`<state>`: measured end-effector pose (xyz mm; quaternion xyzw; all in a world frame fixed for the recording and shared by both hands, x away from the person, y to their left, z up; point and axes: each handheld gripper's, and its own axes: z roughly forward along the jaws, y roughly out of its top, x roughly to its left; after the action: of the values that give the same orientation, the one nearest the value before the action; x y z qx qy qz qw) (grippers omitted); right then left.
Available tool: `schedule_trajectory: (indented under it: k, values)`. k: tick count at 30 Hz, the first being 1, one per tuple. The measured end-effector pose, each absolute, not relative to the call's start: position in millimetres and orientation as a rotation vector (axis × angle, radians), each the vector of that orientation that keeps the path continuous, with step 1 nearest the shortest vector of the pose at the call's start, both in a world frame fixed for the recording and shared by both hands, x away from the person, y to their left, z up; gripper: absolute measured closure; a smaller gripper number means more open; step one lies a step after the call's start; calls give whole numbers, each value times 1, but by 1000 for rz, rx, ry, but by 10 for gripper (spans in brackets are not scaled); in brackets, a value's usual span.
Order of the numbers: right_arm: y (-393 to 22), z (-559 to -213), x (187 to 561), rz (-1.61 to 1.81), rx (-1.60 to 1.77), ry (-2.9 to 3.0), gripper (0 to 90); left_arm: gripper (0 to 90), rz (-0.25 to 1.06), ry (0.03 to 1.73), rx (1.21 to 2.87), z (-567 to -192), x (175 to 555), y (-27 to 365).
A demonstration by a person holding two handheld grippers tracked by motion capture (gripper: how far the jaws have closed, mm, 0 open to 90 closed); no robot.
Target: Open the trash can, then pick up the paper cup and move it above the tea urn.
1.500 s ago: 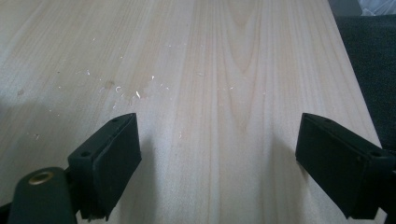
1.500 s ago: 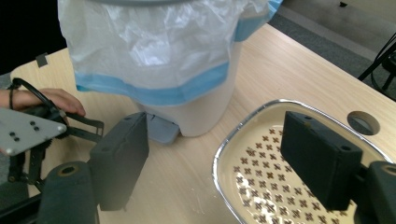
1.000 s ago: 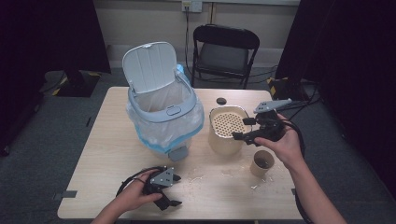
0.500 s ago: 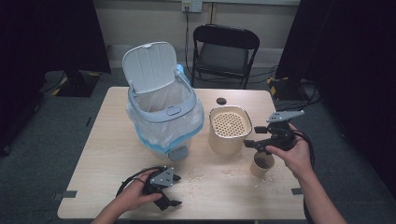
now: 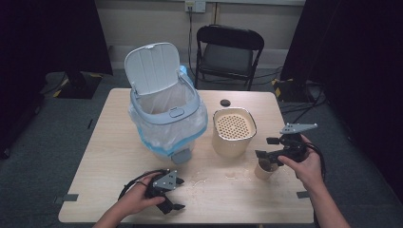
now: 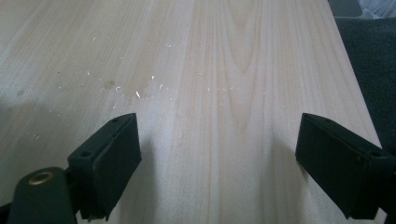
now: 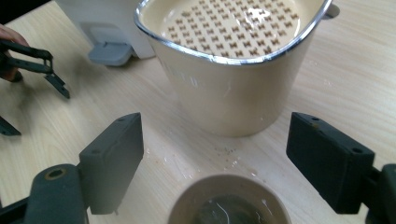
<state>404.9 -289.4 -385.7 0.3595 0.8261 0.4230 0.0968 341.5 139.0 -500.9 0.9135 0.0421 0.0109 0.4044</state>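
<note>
Since the earlier high frames, the right gripper (image 5: 267, 154) has been carried from above the strainer pot (image 5: 233, 133) down toward lower right, to the paper cup (image 5: 264, 169); its jaws have just been opening, with nothing between them. The left gripper (image 5: 174, 194) has kept its place at bottom centre.

High view: the cup stands at lower right of the table (image 5: 114, 142), just right of the pot. The right gripper hangs over the cup's rim. The bin (image 5: 166, 118), lid up and bag fitted, stands left of centre. Spilled grains lie on the table below the pot.

Left gripper view: jaws spread wide, released, nothing between them, bare tabletop and a few grains (image 6: 137, 93) ahead.

Right gripper view: jaws spread wide, released; the cup (image 7: 229, 203) sits at bottom centre between them, untouched, with some wet residue inside. The pot (image 7: 233, 65) fills the upper middle.

Step judged in hand: approach to the cup for a grasp. Next move judged: the right gripper is to be lowered until the pads flank the cup wall, then closed gently, since thin paper would likely crush and the contents could spill.
</note>
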Motion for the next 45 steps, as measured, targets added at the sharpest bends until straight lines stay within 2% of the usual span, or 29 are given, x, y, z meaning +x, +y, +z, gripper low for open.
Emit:
schedule_trajectory:
  k: [17, 45]
  values:
    - [-309, -415, 395, 1252, 1124, 2437, 182, 134, 22, 111, 2305, -501, 341, 139]
    - [-327, -438, 373, 1337, 1126, 2332, 185, 132, 28, 117, 2303, -501, 341, 139]
